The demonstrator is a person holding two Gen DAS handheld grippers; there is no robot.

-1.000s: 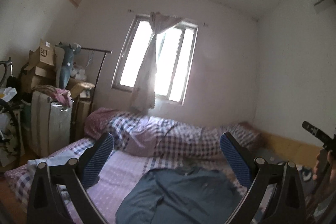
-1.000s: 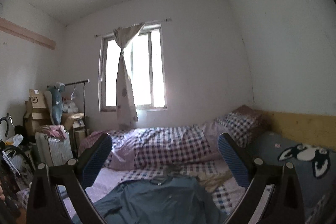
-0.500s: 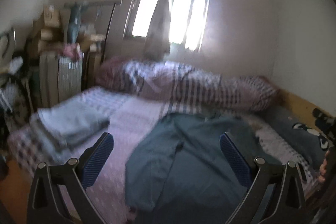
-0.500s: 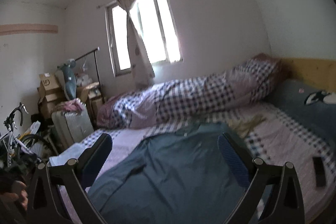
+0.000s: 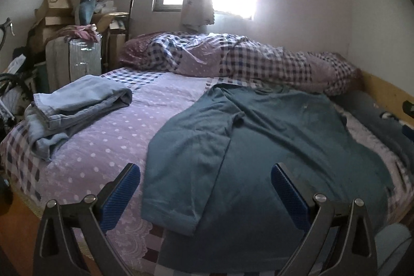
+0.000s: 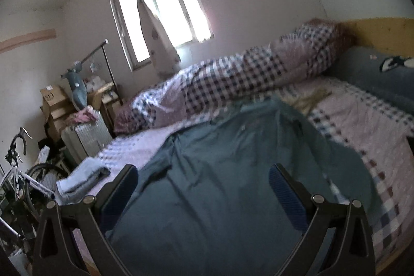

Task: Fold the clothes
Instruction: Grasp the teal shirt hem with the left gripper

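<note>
A teal shirt [image 5: 271,146] lies spread flat on the bed, its left sleeve folded down along its side; it also shows in the right wrist view [image 6: 220,185]. My left gripper [image 5: 205,192] is open and empty, above the shirt's near left hem. My right gripper [image 6: 203,194] is open and empty, above the shirt's lower middle. A folded light blue garment [image 5: 77,105] lies at the bed's left edge and appears in the right wrist view [image 6: 82,179].
A rolled checked duvet [image 5: 233,58] lies along the far side of the bed. A dark blue pillow [image 6: 375,79] is by the wooden headboard [image 6: 380,30]. Boxes [image 5: 57,9], a suitcase [image 5: 75,58] and a bicycle [image 6: 18,172] stand left of the bed.
Both grippers have tilted down from facing the window and wall toward the bed, so the shirt now fills the lower views. Both stayed open.
</note>
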